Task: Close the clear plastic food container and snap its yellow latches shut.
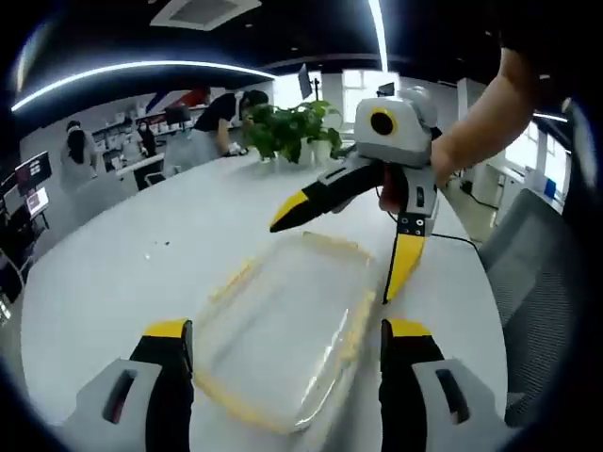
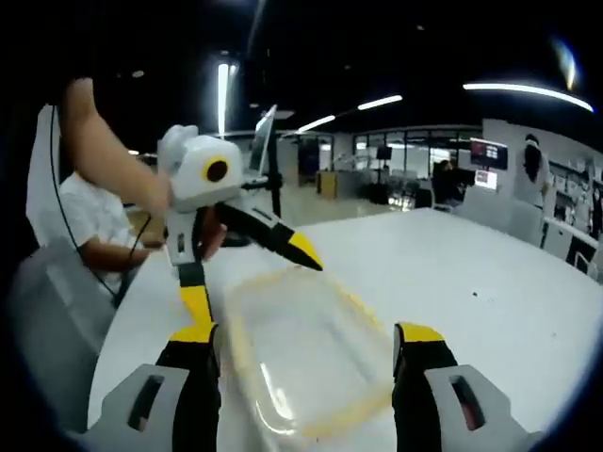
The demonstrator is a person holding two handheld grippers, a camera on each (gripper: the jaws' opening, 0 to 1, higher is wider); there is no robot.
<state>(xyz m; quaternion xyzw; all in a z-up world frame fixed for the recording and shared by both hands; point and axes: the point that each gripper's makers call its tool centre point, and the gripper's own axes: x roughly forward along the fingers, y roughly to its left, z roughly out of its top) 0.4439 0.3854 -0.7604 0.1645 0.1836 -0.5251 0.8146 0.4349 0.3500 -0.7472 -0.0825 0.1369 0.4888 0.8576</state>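
Observation:
The clear plastic container with its yellow rim lies flat on the white table. In the left gripper view my left gripper stands open just over its near end, one jaw on each side. My right gripper, held by a hand, hovers wide open over the far end, yellow tips pointing down. In the right gripper view the container lies between the open jaws of my right gripper, and my left gripper hangs open over its far left corner. Whether the latches are snapped is too blurred to tell.
Potted plants stand at the table's far edge, with people at desks behind them. A grey chair is close to the table on the right. A seated person in a white shirt and another grey chair are at the left.

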